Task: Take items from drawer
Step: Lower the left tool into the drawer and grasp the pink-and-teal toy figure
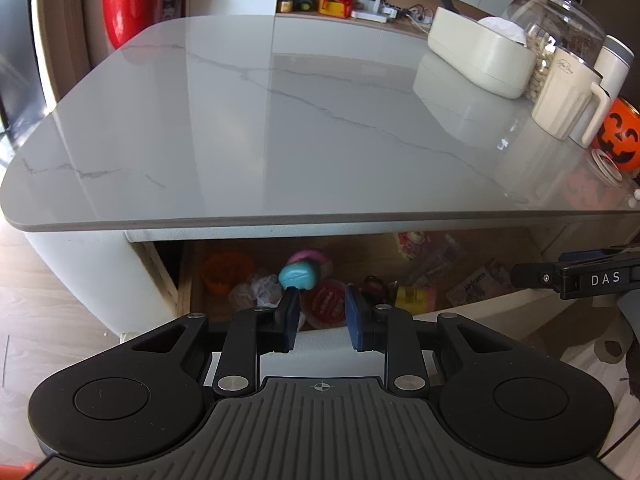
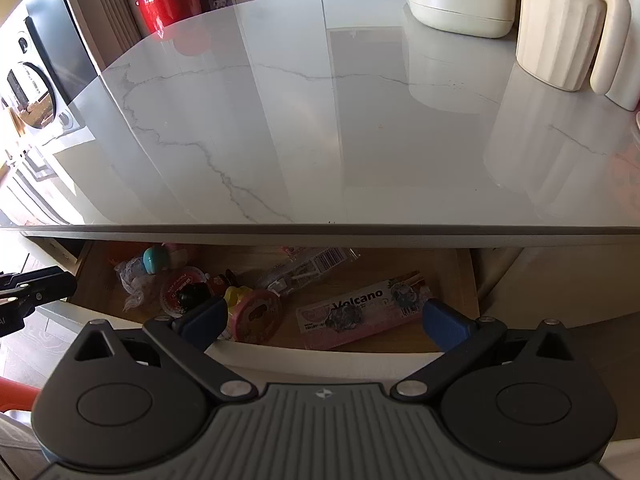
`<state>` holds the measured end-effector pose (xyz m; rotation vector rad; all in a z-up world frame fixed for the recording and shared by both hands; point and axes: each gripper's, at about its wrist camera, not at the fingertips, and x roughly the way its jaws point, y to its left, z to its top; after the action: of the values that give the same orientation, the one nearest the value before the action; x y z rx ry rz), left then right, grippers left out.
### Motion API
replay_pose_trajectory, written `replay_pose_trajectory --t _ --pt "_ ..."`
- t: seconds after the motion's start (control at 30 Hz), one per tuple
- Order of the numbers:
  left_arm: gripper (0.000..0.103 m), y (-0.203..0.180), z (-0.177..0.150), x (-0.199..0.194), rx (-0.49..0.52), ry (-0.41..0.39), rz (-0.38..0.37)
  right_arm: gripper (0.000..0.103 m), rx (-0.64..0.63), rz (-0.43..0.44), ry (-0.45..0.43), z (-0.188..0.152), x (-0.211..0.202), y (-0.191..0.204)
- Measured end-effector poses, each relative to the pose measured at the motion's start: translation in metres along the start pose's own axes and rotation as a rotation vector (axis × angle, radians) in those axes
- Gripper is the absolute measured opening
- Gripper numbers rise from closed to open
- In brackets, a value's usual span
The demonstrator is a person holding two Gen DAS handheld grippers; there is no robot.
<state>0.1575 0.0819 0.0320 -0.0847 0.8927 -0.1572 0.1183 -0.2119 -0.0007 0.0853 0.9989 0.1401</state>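
Note:
Under the marble top, the open drawer [image 2: 452, 272] holds several small items. A pink Volcano packet [image 2: 360, 312] lies at its front right, a round pink tin [image 2: 256, 314] beside it, and a red-lidded cup [image 2: 180, 292] further left. A teal egg-shaped toy [image 1: 298, 276] and a red round lid [image 1: 326, 304] show in the left wrist view. My left gripper [image 1: 322, 320] hovers over the drawer's front edge, open about halfway, nothing between its pads. My right gripper [image 2: 324, 320] is open wide above the packet and tin, touching neither.
The marble top [image 1: 280, 120] overhangs the back of the drawer. On its right side stand a cream box [image 1: 476, 60], a ribbed cream jug [image 1: 560, 96], a glass jar and an orange pumpkin pail [image 1: 618, 140]. A red cabinet [image 1: 128, 8] stands at the far left.

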Motion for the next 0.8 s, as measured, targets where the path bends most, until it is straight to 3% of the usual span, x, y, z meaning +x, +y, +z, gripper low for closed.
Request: replay_pose_trajectory --t 0.13,0.4,0.5,0.6,0.8 --pt "0.028 -0.001 -0.013 -0.013 0.001 0.051 -0.03 0.103 0.014 0.073 0.08 -0.007 -0.002 -0.01" --pt "0.028 -0.006 -0.058 -0.051 0.018 0.167 -0.099 0.103 0.014 0.083 0.136 -0.053 -0.03 -0.011" --pt "0.028 -0.009 -0.068 -0.06 0.014 0.155 -0.085 0.103 0.021 0.082 0.15 -0.061 -0.036 -0.011" --pt "0.026 -0.014 -0.068 -0.06 0.02 0.151 -0.071 0.103 0.018 0.089 0.103 -0.054 -0.033 -0.013" --pt "0.025 -0.009 -0.064 -0.055 0.041 0.188 -0.115 0.103 0.03 0.069 0.159 -0.042 -0.026 -0.011"
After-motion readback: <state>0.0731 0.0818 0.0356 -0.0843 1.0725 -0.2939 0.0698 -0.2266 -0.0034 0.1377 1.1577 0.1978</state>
